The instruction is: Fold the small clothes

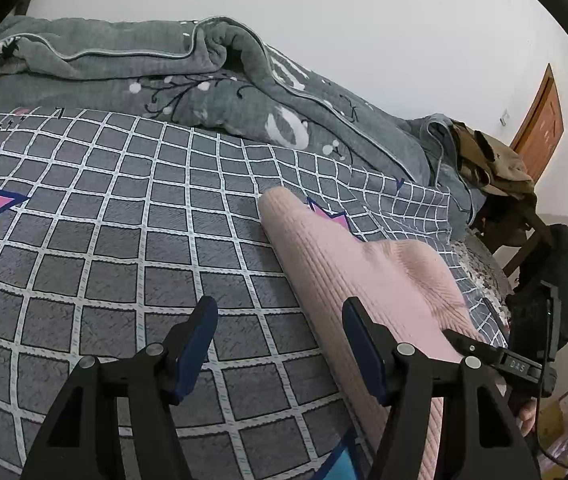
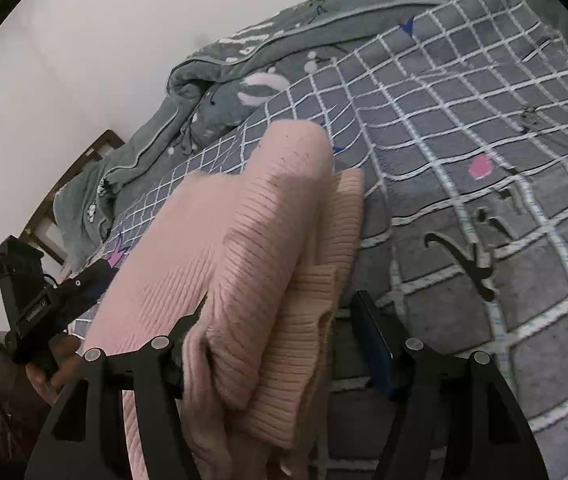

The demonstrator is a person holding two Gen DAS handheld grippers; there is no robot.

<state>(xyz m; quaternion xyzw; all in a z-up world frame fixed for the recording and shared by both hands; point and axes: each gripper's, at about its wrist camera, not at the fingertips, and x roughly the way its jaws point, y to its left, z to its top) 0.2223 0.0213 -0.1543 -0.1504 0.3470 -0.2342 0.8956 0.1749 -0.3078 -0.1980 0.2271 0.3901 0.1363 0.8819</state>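
Both grippers, left gripper [image 1: 280, 340] and right gripper [image 2: 284, 320], gape empty; sweater [image 2: 244, 232] fold, loose on bed [image 1: 124, 240], could spring open unpressed.

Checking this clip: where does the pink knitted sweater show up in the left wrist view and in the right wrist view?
Left wrist view: the pink knitted sweater runs from centre to lower right, beside the left gripper.
Right wrist view: it fills the centre and lower left, with folded layers between the open fingers of the right gripper.
Shared landmark: the grey checked bedsheet beneath it.
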